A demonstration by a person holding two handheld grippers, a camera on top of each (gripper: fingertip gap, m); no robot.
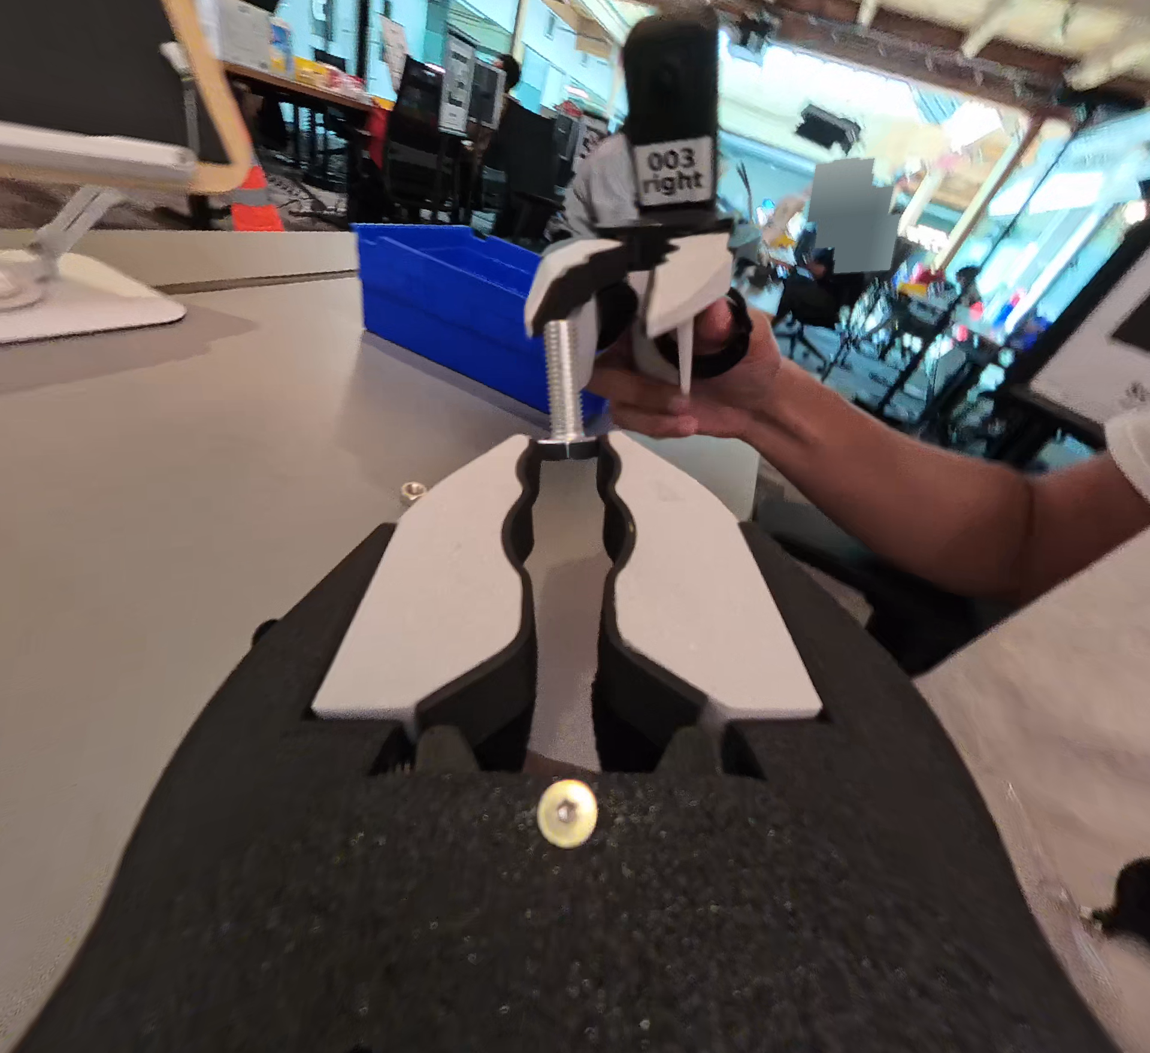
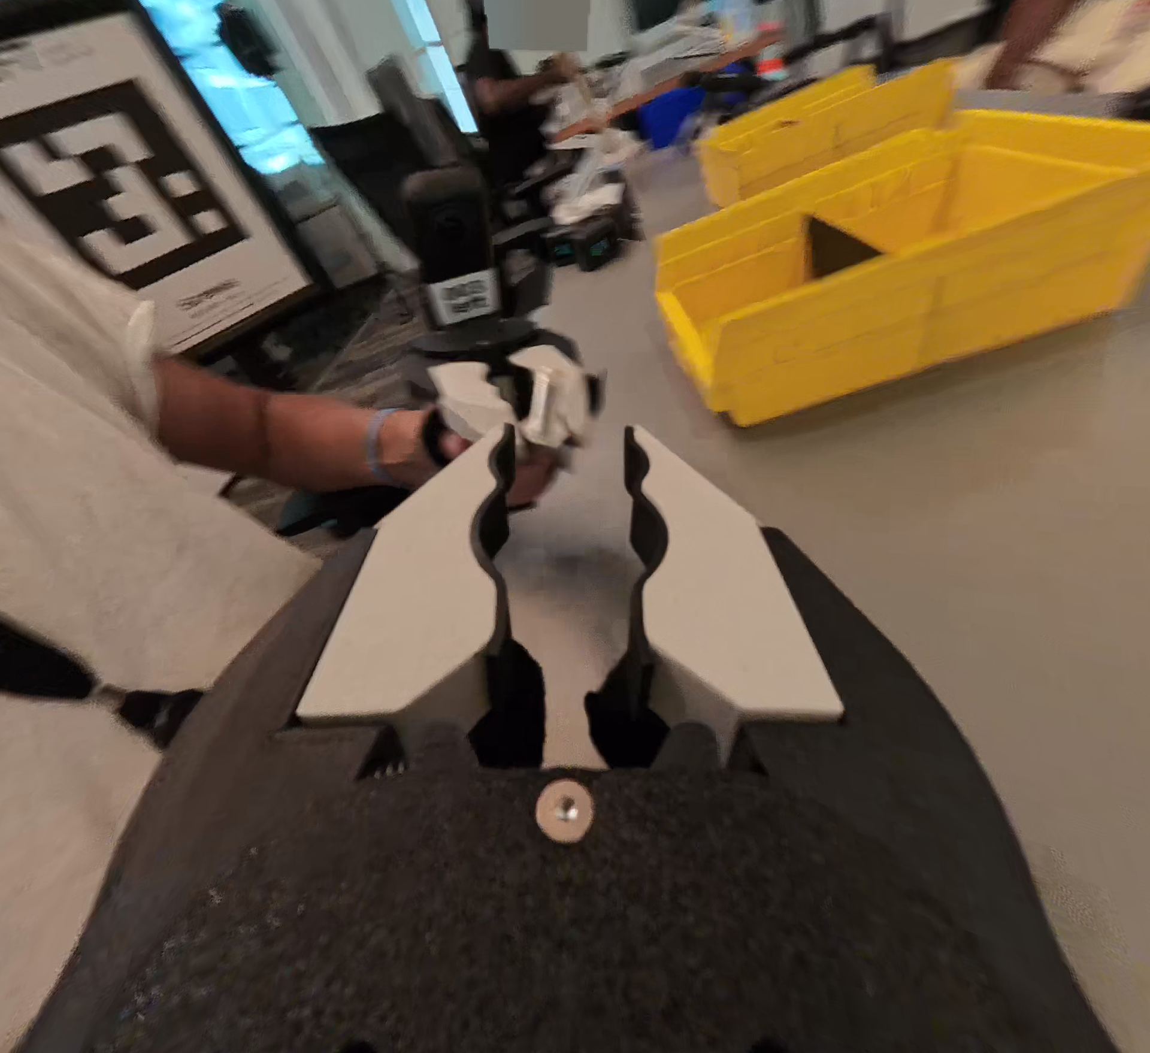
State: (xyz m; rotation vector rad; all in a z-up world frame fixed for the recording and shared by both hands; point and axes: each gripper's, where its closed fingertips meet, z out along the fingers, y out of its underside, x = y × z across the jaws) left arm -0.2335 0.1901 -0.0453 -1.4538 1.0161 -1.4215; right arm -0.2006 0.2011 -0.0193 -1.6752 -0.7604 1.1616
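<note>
The bolt (image 1: 565, 385) stood upright, its head clamped in the left gripper (image 1: 567, 450). The right gripper (image 2: 567, 439) gaped empty beside it, near yellow bins (image 2: 902, 301)

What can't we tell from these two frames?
- Left wrist view: the top of the bolt is hidden behind a right gripper finger, so contact is unclear.
- Right wrist view: motion blur smears the bolt in the left gripper.
- Left wrist view: the blue bin contents are hidden by its wall.
- Right wrist view: the yellow bin is cut off by the right edge.
</note>
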